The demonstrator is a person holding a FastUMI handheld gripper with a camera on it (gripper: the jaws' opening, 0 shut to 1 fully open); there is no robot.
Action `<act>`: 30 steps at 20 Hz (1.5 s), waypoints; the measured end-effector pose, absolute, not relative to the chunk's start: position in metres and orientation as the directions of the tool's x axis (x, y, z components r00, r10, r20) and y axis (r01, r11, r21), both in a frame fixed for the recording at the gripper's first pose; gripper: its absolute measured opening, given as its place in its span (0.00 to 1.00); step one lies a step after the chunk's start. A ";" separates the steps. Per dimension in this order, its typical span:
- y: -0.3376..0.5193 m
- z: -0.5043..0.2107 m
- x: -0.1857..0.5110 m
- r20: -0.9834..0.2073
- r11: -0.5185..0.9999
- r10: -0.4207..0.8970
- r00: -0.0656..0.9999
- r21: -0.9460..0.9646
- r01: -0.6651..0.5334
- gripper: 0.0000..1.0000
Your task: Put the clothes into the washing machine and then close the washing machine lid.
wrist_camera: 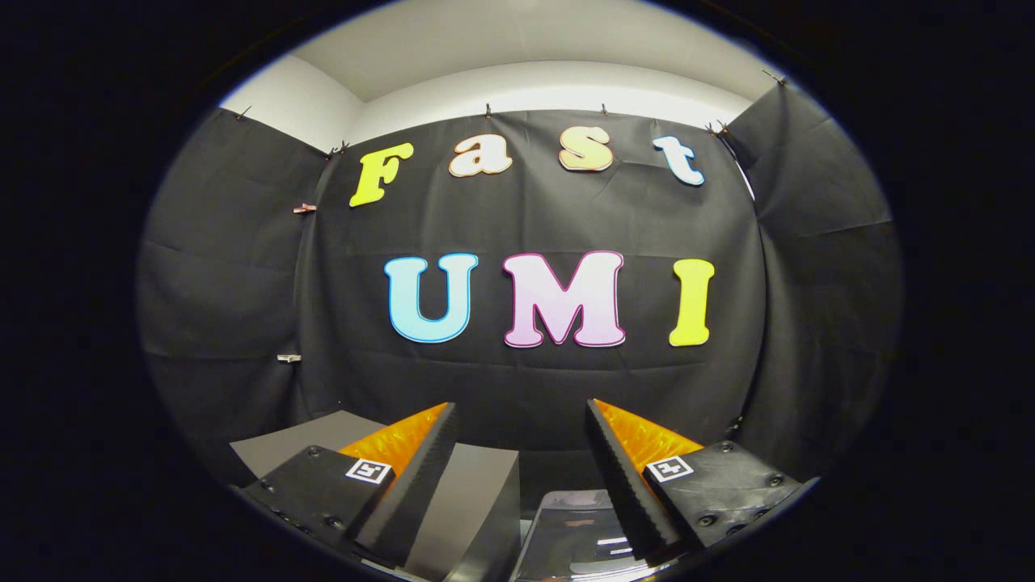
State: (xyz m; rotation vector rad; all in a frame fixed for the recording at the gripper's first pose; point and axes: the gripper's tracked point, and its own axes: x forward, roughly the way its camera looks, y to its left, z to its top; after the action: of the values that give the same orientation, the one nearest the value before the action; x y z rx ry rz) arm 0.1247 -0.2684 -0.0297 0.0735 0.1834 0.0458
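- Holding my gripper level, I have it aimed at the black cloth wall of the booth, with the fingers spread wide and nothing between them
- Both fingers stand well apart; the gap between them frames the wall, plus the surfaces low down
- Just below and ahead of the fingers sits a grey boxy body, and beside it, under the gap, a glossy dark panel that catches reflections; I judge this to be the washing machine with its lid, though too little of it is visible for me to be sure, and I cannot tell whether the lid is open or down
- As for the clothes, I cannot say from this angle where they lie, so I judge the task to be at its very start, with nothing picked up yet
- Clothes should handle soft, light and floppy, sagging wherever unsupported, so I would pinch a bunched fold near the middle rather than a thin edge or sleeve
- Loose ends may trail and snag on the machine's rim, so lifting well clear before moving over the opening seems wise
- The lid looks smooth and hard, likely slippery under the fingers; pushing its edge should serve better than gripping it
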 end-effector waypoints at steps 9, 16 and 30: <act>-0.255 -0.029 0.126 -0.178 0.996 0.076 0.981 0.053 -0.068 0.99; -0.247 -0.027 0.131 -0.173 0.995 0.099 0.980 0.040 -0.094 0.99; -0.257 -0.026 0.135 -0.182 0.996 0.076 0.980 0.052 -0.067 0.99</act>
State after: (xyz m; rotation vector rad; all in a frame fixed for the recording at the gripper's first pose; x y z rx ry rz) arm 0.1349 -0.2571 -0.0263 0.0461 0.1846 0.0722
